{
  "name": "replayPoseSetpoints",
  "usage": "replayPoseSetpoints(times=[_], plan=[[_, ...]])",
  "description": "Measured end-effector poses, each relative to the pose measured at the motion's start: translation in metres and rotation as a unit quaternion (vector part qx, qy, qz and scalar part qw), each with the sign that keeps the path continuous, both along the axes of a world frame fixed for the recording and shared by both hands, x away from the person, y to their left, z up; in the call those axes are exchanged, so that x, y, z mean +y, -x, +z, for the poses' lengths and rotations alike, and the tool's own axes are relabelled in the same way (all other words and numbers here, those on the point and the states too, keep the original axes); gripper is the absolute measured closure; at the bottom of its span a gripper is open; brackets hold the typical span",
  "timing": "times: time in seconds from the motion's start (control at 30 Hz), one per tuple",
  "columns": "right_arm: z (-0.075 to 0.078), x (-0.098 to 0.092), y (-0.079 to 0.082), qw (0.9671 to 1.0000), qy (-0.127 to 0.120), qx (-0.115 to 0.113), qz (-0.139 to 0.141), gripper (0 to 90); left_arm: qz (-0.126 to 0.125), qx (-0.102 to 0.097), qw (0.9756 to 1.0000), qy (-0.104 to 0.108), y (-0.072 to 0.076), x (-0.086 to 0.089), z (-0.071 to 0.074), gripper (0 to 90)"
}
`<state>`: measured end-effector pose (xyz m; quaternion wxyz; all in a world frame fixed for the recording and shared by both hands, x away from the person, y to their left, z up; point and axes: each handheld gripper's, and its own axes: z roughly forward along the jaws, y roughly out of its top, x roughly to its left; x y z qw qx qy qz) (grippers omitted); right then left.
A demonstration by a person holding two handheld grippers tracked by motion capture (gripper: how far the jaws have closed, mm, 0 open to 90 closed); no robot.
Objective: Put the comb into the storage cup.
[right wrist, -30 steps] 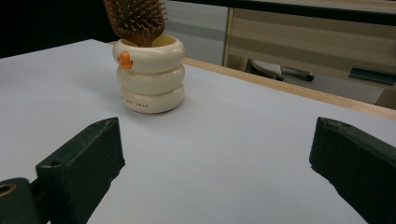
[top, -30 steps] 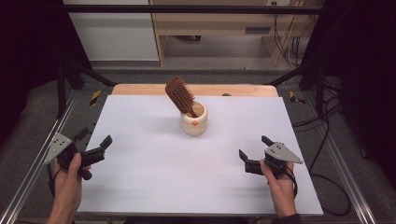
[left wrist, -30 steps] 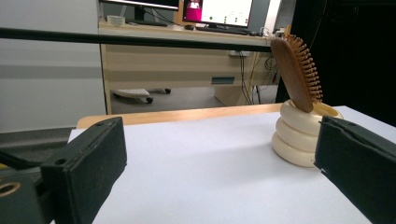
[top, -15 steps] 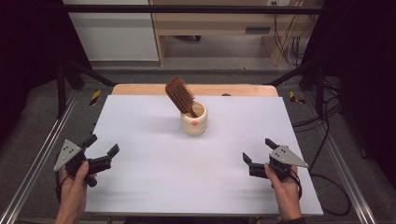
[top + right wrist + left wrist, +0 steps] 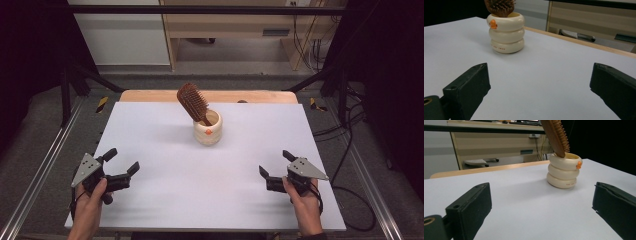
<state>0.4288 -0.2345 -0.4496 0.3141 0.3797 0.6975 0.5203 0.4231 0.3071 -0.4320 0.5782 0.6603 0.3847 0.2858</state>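
Both tongs have slid back toward the person's edge vs a sec ago, brush and cup haven't budged. Left tongs [image 5: 121,163] and right tongs [image 5: 275,164] both hang spread wide, holding nothing, low over the white tabletop [image 5: 165,150], prob parked there w/ jaws aimed at the cup. Wooden hairbrush [image 5: 193,102] stands handle-down in the cream ringed cup [image 5: 208,128] at the far middle, leaning left bc the cup's short. Nothing btwn tongs and cup, clear run in.
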Motion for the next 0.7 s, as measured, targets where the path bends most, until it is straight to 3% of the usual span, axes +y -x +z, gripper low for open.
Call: replayPoseSetpoints(times=[0.4,0.53,0.7], plan=[[-0.004,0.005,0.0,0.9999,-0.003,0.003,0.017,3.0,-0.031,0.011,0.9994,0.007,0.006,-0.016,-0.005,2.4],[-0.006,0.008,0.0,0.9996,-0.013,0.006,0.024,2.9,-0.03,0.013,0.9994,0.013,0.011,-0.021,-0.009,2.5],[-0.008,0.011,0.0,0.9985,-0.036,0.013,0.04,2.9,-0.023,-0.007,0.9997,0.007,0.017,-0.023,-0.007,2.9]])
